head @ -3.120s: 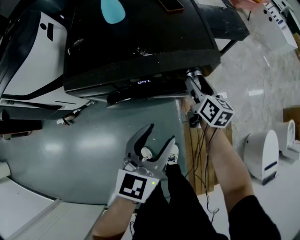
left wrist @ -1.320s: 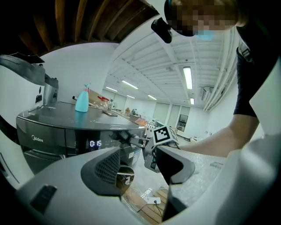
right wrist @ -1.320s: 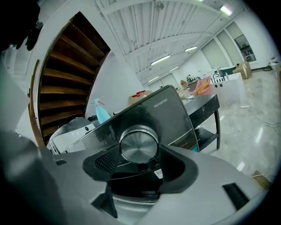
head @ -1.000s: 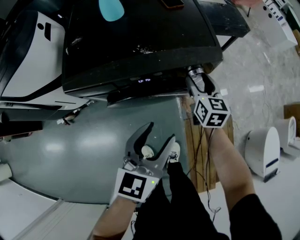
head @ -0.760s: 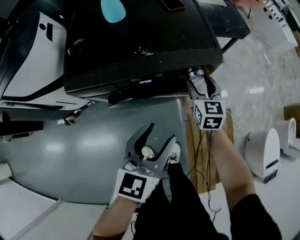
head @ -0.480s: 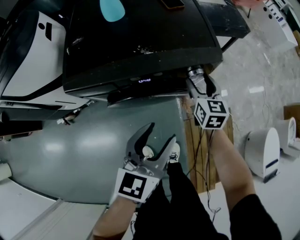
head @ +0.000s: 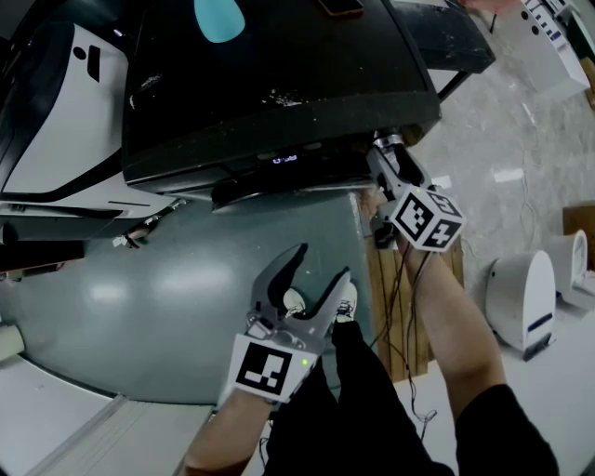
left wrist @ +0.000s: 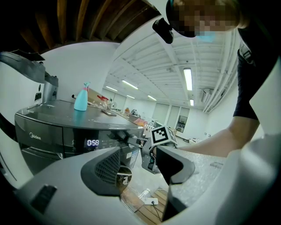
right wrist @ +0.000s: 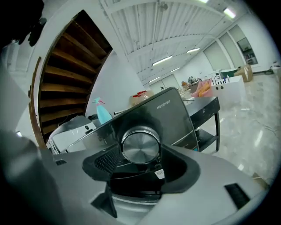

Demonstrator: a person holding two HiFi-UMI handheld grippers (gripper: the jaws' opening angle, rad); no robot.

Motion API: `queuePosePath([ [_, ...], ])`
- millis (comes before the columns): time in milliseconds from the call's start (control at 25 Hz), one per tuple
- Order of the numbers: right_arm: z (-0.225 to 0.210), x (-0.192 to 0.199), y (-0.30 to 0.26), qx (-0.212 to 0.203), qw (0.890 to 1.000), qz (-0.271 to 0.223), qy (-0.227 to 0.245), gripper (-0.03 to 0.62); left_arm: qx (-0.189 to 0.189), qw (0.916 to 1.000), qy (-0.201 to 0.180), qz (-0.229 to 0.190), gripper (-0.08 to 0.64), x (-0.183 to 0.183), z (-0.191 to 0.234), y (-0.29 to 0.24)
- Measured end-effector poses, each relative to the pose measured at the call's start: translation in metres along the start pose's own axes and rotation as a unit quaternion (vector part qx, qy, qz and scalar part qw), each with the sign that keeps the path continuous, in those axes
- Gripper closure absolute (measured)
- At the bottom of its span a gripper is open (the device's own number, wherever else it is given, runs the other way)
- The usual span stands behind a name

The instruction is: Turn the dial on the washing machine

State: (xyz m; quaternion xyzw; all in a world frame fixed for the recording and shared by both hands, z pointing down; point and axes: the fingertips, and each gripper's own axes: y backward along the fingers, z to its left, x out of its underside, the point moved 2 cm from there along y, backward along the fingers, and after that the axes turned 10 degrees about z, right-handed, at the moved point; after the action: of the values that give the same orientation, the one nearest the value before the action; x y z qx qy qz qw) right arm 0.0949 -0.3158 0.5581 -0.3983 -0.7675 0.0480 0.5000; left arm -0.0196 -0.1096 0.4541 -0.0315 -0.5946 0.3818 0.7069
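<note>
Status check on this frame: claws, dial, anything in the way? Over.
Right claw closing, dial inside it. Left claw open, empty, held low. Display lit. Nothing blocking the dial.

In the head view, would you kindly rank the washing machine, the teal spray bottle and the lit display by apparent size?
1. washing machine, by far the largest
2. teal spray bottle, partly cut off by the top edge
3. lit display, smallest

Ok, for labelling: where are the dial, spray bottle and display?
round silver metal dial [right wrist: 140, 146]: right gripper view, flat face.
teal spray bottle [left wrist: 81, 102]: left gripper view, body.
lit digital display [left wrist: 92, 143]: left gripper view, digits.
</note>
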Motion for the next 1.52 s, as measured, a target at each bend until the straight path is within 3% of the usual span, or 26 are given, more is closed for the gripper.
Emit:
queuePosePath([
  [200,0.002,-0.011,0.003,-0.006,0.998,-0.018,-0.052,0.329,0.001,1.0000,0.000,0.001,0.322,0.001,0.001,0.000],
  [320,0.000,-0.009,0.002,0.006,1.000,-0.004,-0.026,0.321,0.001,1.0000,-0.001,0.000,0.322,0.001,0.001,0.001],
  [440,0.000,-0.006,0.001,0.050,0.995,0.018,0.078,0.321,0.002,1.0000,-0.001,0.001,0.322,0.001,0.001,0.002],
  [520,0.005,-0.006,0.001,0.093,0.979,0.027,0.181,0.321,0.003,1.0000,0.000,0.001,0.322,0.001,0.002,0.002],
  [600,0.007,-0.005,0.001,0.111,0.966,0.031,0.233,0.321,0.003,1.0000,0.002,0.001,0.322,0.002,0.002,0.003],
  [920,0.003,0.001,0.006,0.074,0.985,0.016,0.152,0.291,0.002,1.0000,0.003,0.002,0.322,0.006,0.003,0.006],
  [1120,0.002,-0.001,0.005,0.059,0.992,0.009,0.112,0.291,0.002,1.0000,0.003,0.000,0.322,0.006,0.004,0.007],
  [1400,0.000,-0.006,0.003,0.022,1.000,-0.001,0.007,0.309,0.000,1.0000,0.004,0.001,0.322,0.008,0.002,0.006],
  [1520,-0.001,-0.005,0.002,0.022,1.000,0.003,-0.003,0.324,-0.001,1.0000,0.005,0.002,0.322,0.009,0.002,0.006],
])
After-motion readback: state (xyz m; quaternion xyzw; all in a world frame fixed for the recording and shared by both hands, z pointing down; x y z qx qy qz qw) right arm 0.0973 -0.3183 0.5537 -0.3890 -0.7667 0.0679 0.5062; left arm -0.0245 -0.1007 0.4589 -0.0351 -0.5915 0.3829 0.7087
